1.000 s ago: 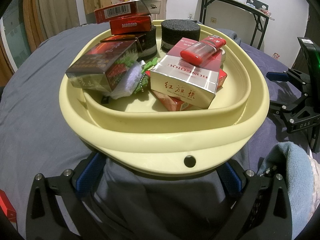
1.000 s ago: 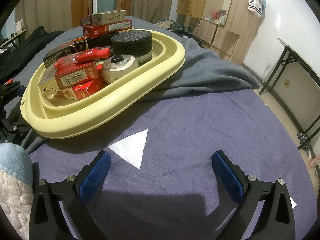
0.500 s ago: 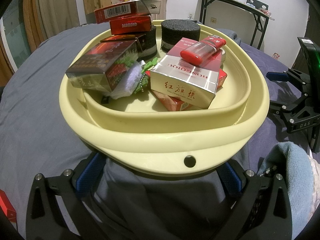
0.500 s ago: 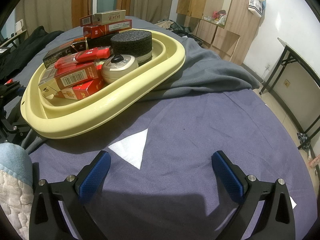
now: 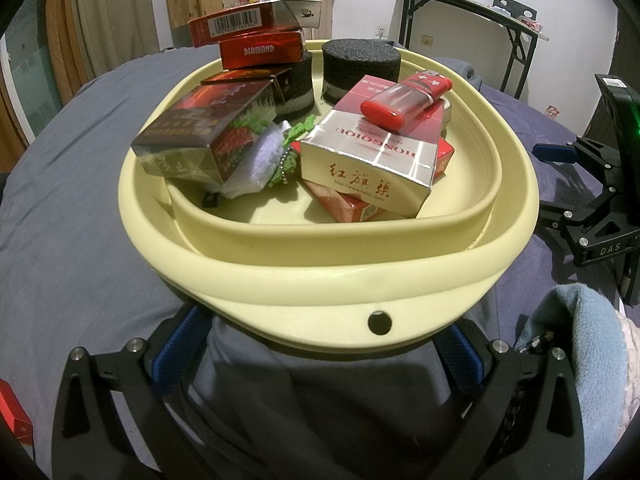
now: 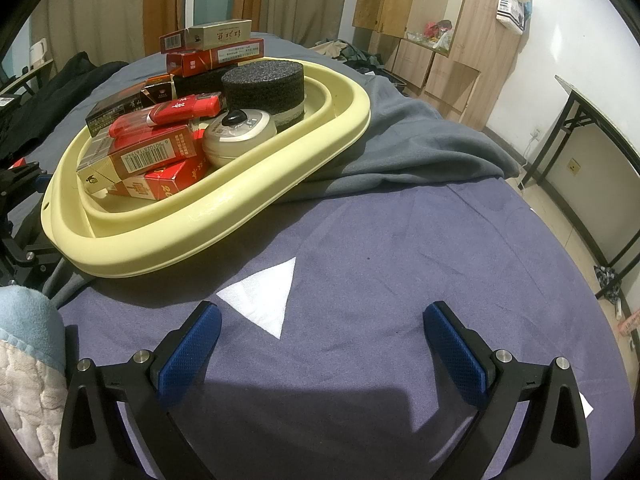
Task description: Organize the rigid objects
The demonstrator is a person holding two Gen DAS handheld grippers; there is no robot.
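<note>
A pale yellow basin (image 5: pixel 320 276) sits tilted on a grey blanket on the bed. It holds several cigarette packs, among them a silver and red pack (image 5: pixel 368 172) with a red lighter (image 5: pixel 404 98) on top, and a dark pack (image 5: pixel 200 132). Two black foam cylinders (image 5: pixel 362 62) stand at the back, one carrying a stack with a red Diamond pack (image 5: pixel 260 50). A round cream device (image 6: pixel 240 136) lies beside the packs. My left gripper (image 5: pixel 320 336) is open, its blue pads just under the basin's near rim. My right gripper (image 6: pixel 324 320) is open over bare purple sheet, right of the basin (image 6: pixel 224 224).
A grey blanket (image 6: pixel 420 148) bunches under and behind the basin. A white triangle patch (image 6: pixel 264 300) marks the sheet ahead of the right gripper. A red pack (image 5: pixel 12 416) lies at the bed's left edge. A light blue sleeve (image 5: pixel 580 344) is close by. A folding table (image 5: pixel 472 12) stands by the wall.
</note>
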